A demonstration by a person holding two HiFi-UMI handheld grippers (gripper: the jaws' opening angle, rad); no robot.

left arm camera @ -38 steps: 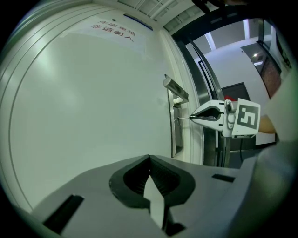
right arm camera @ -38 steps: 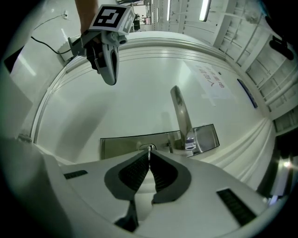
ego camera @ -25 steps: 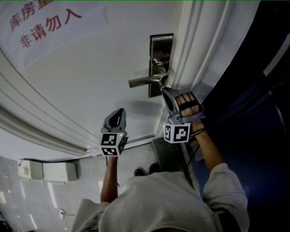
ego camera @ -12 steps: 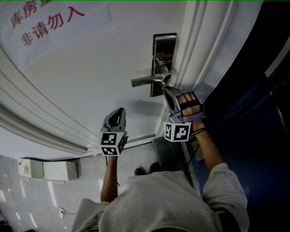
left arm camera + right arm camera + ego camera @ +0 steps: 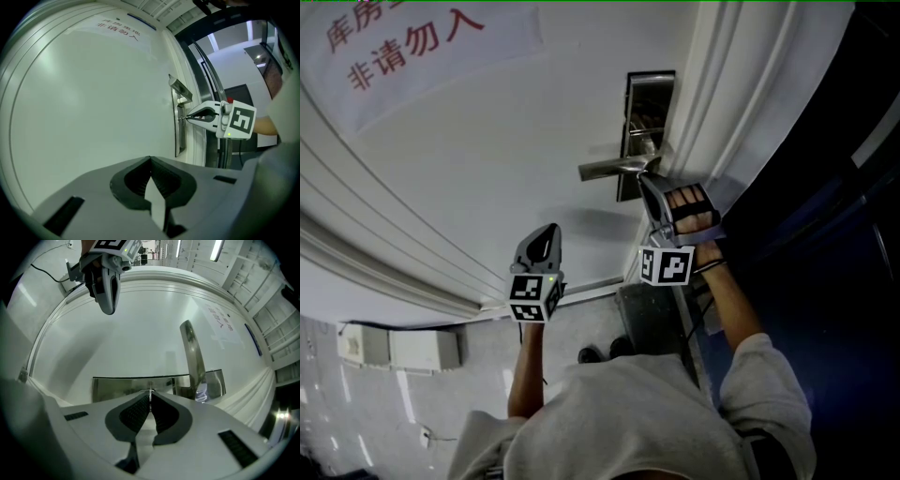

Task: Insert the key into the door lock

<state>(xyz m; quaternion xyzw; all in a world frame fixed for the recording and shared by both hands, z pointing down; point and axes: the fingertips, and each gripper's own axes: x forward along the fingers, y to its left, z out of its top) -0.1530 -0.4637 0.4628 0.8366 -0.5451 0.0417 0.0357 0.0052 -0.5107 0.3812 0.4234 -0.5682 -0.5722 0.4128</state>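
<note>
A steel lock plate (image 5: 649, 112) with a lever handle (image 5: 614, 169) sits on the white door (image 5: 487, 159). My right gripper (image 5: 643, 178) is just under the handle, shut on a thin metal key (image 5: 150, 392). In the right gripper view the key's tip is against the lock plate (image 5: 122, 386), left of the handle (image 5: 192, 357). The left gripper view shows the right gripper (image 5: 190, 117) with its tip at the plate (image 5: 178, 131). My left gripper (image 5: 551, 228) hangs lower left, shut and empty, pointing at the bare door panel; its jaws (image 5: 151, 160) meet with nothing between them.
A paper notice with red characters (image 5: 403, 42) is stuck on the door at upper left. The moulded door frame (image 5: 722, 103) runs along the right of the lock, with a dark space (image 5: 825, 234) beyond it. A white box (image 5: 394, 352) stands on the floor.
The head view has drifted a little, so the lock sits slightly further right in the picture. Both grippers keep their places at the door; the right one stays at the plate.
</note>
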